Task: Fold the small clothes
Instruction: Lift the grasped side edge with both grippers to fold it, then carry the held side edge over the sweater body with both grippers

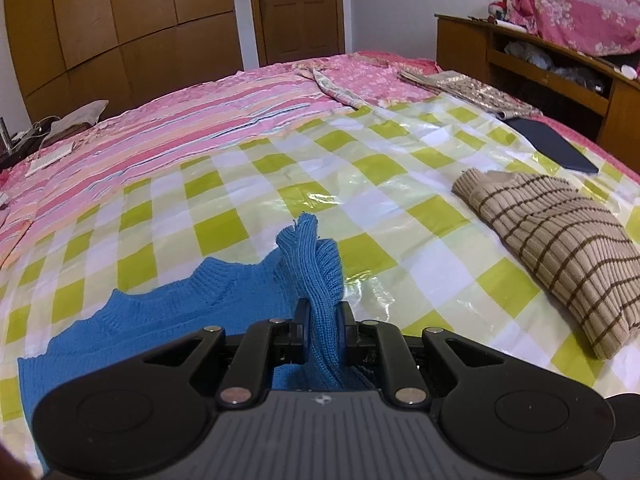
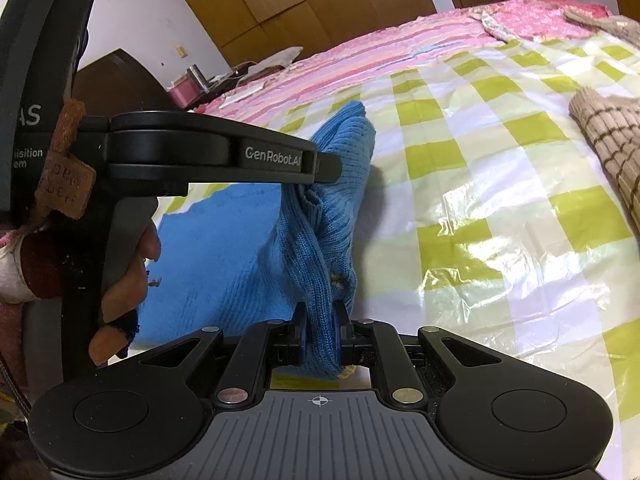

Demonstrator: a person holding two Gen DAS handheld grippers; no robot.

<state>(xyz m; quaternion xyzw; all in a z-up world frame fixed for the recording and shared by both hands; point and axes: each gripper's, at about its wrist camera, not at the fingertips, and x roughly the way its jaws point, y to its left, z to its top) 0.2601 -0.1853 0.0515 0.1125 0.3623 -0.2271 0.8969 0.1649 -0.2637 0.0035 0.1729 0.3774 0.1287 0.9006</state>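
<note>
A blue knit sweater (image 1: 160, 320) lies on the green-and-white checked plastic sheet (image 1: 360, 168) that covers the bed. My left gripper (image 1: 323, 312) is shut on a bunched ribbed fold of it, which sticks up past the fingertips. In the right wrist view the same blue sweater (image 2: 224, 256) is pinched by my right gripper (image 2: 321, 320), which is shut on a raised ridge of the knit. The left gripper (image 2: 316, 178) crosses that view from the left, held by a hand, and grips the cloth farther along.
A folded beige sweater with brown checks (image 1: 560, 248) lies to the right on the sheet. A dark flat object (image 1: 556, 144) rests beyond it. A pink striped bedspread (image 1: 160, 132), a wooden headboard shelf (image 1: 540, 64) and wardrobes (image 1: 100, 20) stand behind.
</note>
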